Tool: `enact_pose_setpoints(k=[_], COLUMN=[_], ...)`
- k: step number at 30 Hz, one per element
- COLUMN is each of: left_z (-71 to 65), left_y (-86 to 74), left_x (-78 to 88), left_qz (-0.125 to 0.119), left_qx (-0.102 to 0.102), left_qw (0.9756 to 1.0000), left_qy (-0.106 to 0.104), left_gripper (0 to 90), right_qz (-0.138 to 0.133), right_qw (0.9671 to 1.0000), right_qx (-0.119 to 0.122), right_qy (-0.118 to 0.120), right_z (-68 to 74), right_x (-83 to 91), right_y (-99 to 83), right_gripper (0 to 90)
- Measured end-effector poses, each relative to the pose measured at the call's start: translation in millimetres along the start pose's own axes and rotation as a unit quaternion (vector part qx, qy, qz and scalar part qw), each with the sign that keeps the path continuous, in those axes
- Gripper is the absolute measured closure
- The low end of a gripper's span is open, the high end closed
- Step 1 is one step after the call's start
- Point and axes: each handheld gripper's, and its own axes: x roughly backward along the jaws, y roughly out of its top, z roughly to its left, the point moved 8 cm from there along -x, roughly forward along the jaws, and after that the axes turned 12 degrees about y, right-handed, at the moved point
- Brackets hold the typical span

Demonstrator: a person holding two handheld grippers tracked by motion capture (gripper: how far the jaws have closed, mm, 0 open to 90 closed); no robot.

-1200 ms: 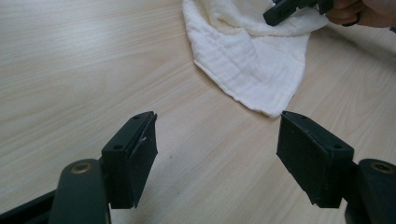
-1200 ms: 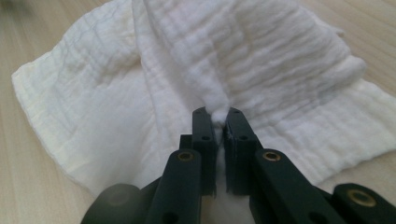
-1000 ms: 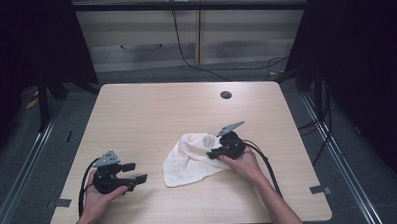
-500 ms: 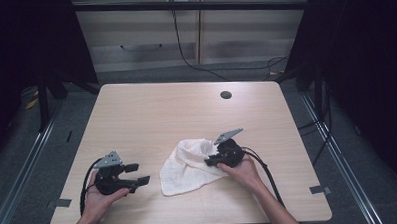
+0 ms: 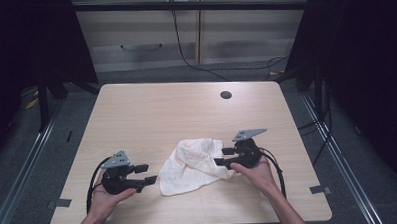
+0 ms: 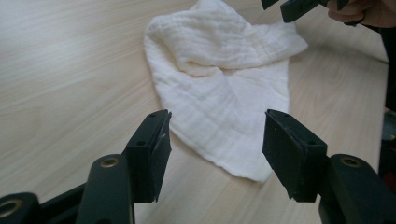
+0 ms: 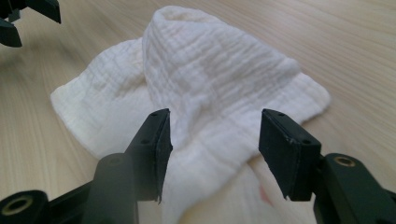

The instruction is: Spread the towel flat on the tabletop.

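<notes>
A crumpled white muslin cloth [image 5: 196,164] is seen lying on the light wooden counter [image 5: 176,113], near the middle of its front edge. The right tool [image 5: 223,156] is held at the cloth's right end; its jaws have just been opening and stand apart, gripping nothing. The left tool [image 5: 145,174] is held just beside the cloth's left edge; its jaws have just been closing a little, yet stand apart and empty.
</notes>
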Motion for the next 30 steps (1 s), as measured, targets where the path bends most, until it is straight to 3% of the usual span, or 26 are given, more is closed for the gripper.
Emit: enact_pose_setpoints(k=[6, 9, 11, 13, 19, 25, 30], left_z=[-3.6, -10.4, -13.5, -17.2, -26.6, -36.0, -41.0], left_y=[4.7, 3.7, 5.2, 3.8, -10.0, -23.4, -26.6], left_x=[-5.4, -11.6, -14.3, -17.0, -24.8, -32.8, -39.9], left_qz=[-0.001, -0.002, -0.002, 0.004, 0.03, 0.062, 0.073], left_qx=[0.002, -0.013, -0.025, -0.033, -0.051, -0.079, -0.094], left_qw=[1.0, 0.9999, 0.9996, 0.9994, 0.9981, 0.9943, 0.9921], left_qy=[0.003, 0.007, 0.014, 0.008, -0.015, -0.038, -0.038], left_gripper=[36.8, 42.5, 40.6, 40.4, 50.3, 56.2, 55.1], right_qz=[-0.009, -0.012, -0.014, -0.008, -0.037, -0.039, -0.035], right_qw=[0.9998, 0.9997, 0.9996, 0.9994, 0.9987, 0.9986, 0.9985], right_qx=[-0.005, -0.004, -0.013, -0.016, -0.015, -0.018, -0.01], right_qy=[-0.016, -0.023, -0.022, -0.028, -0.033, -0.031, -0.041], right_z=[5.0, 4.2, 1.2, -3.0, -4.1, -5.4, -7.5], right_x=[28.6, 35.7, 36.0, 35.1, 40.1, 43.3, 46.3], right_y=[-15.0, -25.4, -30.4, -34.4, -28.4, -29.1, -29.2], right_gripper=[40.8, 39.9, 39.5, 38.8, 38.6, 38.2, 38.2])
